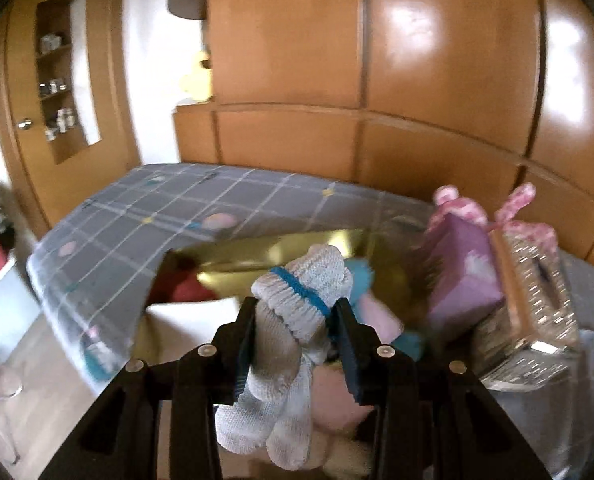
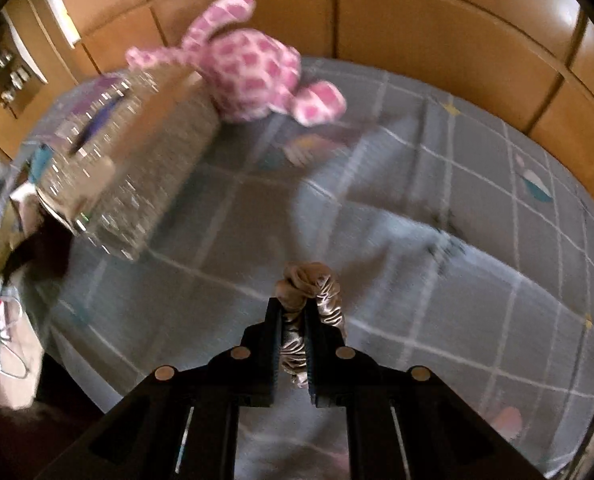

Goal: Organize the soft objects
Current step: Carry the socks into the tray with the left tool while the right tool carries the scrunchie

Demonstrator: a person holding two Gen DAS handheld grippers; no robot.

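My left gripper point(image 1: 297, 308) is shut on a white knit glove point(image 1: 297, 320) with a blue cuff stripe, held above an open gold-lined box point(image 1: 281, 248) on the bed. Pink, white and teal soft things point(image 1: 377, 316) lie in the box under it. My right gripper point(image 2: 293, 304) is shut on a beige satin scrunchie point(image 2: 309, 284), held above the grey checked bedsheet point(image 2: 417, 220). A pink spotted plush rabbit point(image 2: 253, 68) lies at the bed's far side, behind a glittery silver box point(image 2: 137, 168); it shows too in the left wrist view point(image 1: 517, 208).
A purple box point(image 1: 461, 268) and the glittery silver box point(image 1: 533, 304) stand right of the gold box. Wooden wardrobe panels point(image 1: 377, 60) run behind the bed. A door point(image 1: 21, 124) and a wall niche point(image 1: 61, 80) are at left. Bags point(image 2: 5, 340) sit by the bed's left edge.
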